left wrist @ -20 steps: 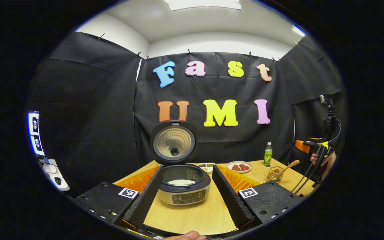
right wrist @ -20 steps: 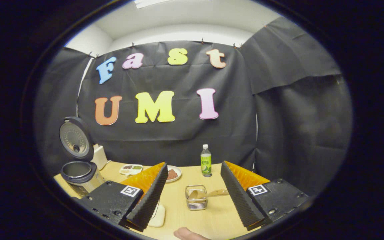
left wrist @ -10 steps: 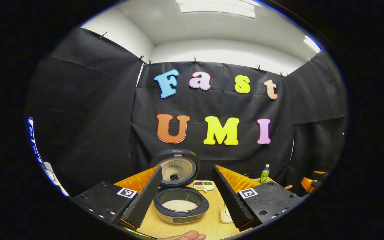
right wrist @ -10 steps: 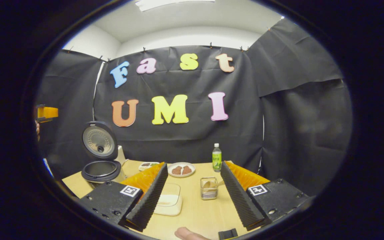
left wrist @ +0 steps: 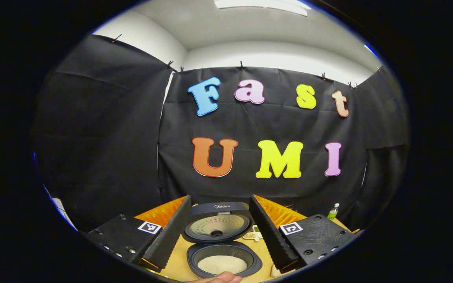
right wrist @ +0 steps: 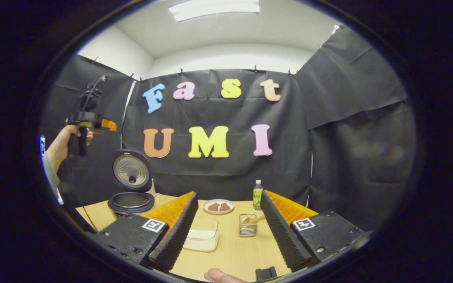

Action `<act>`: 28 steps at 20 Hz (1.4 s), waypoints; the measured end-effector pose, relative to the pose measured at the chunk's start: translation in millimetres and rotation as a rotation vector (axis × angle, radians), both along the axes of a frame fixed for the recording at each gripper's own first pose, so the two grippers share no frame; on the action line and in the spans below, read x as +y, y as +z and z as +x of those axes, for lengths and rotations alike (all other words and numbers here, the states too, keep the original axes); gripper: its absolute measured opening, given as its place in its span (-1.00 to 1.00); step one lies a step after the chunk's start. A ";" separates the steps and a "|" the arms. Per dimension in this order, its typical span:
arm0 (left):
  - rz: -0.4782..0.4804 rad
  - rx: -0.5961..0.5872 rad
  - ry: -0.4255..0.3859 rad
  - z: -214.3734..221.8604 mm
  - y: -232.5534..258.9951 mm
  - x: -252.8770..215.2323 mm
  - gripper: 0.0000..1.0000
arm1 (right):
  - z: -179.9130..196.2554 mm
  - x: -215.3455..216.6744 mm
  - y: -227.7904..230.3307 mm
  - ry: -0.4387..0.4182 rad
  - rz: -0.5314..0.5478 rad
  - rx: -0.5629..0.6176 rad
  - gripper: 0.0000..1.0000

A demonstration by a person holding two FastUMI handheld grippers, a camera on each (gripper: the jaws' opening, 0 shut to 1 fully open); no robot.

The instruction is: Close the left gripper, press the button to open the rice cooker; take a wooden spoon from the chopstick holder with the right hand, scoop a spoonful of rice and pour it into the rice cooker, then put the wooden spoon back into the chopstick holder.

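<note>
The rice cooker (left wrist: 221, 262) stands with its lid (left wrist: 216, 225) up and white rice in the pot, just below my open left gripper (left wrist: 220, 199). From the right gripper view the cooker (right wrist: 131, 203) sits at the table's left, and a hand holds the left gripper (right wrist: 89, 121) high above it. The wire chopstick holder (right wrist: 247, 227) stands mid-table with the wooden spoon (right wrist: 256, 219) leaning in it. My right gripper (right wrist: 228, 194) is open and empty, well back from the holder. A clear rice container (right wrist: 202, 236) lies left of the holder.
A plate of brown food (right wrist: 218, 206) and a green bottle (right wrist: 257, 194) stand at the table's (right wrist: 234, 251) back. A small divided dish (left wrist: 253, 235) sits right of the cooker. A small black object (right wrist: 266, 272) lies at the front edge.
Both grippers have drawn back and up. The cooker has dropped low in the left gripper view. The holder now looks smaller and farther from the right gripper. Both stayed open.
</note>
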State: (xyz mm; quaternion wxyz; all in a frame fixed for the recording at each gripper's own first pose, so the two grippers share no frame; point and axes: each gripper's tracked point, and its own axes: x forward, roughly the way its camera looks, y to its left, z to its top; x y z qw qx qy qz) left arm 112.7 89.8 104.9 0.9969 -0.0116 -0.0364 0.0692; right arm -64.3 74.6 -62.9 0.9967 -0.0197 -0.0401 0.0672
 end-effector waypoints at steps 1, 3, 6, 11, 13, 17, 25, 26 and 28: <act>0.019 0.021 0.006 12.0 -8.1 1.1 0.89 | -1.4 -0.1 -0.6 0.001 -0.002 -0.009 1.00; 0.040 0.026 0.010 32.0 -13.9 -2.3 0.89 | 0.6 -2.5 -2.9 -0.005 -0.002 -0.014 1.00; 0.047 -0.006 0.027 58.4 -15.7 -3.9 0.88 | 1.9 4.0 -8.8 0.023 -0.007 -0.021 1.00; -0.016 -0.027 0.057 102.2 -17.2 0.2 0.88 | 14.4 -6.3 -21.4 0.028 -0.013 -0.009 0.97; 0.008 0.005 0.100 122.5 -30.9 11.3 0.89 | 23.5 -13.5 -29.7 0.008 -0.014 0.009 0.97; 0.036 0.057 0.122 145.2 -46.4 12.4 0.89 | 37.1 -29.3 -39.2 -0.034 -0.007 0.027 0.96; 0.040 0.070 0.191 143.5 -58.9 12.6 0.99 | 35.6 -41.9 -51.7 -0.017 0.019 0.051 0.97; 0.033 0.074 0.196 139.9 -60.0 11.4 1.00 | 32.9 -45.0 -50.4 -0.023 0.013 0.043 1.00; 0.042 0.082 0.204 132.0 -63.4 7.8 1.00 | 24.5 -44.4 -48.3 -0.012 0.017 0.033 1.00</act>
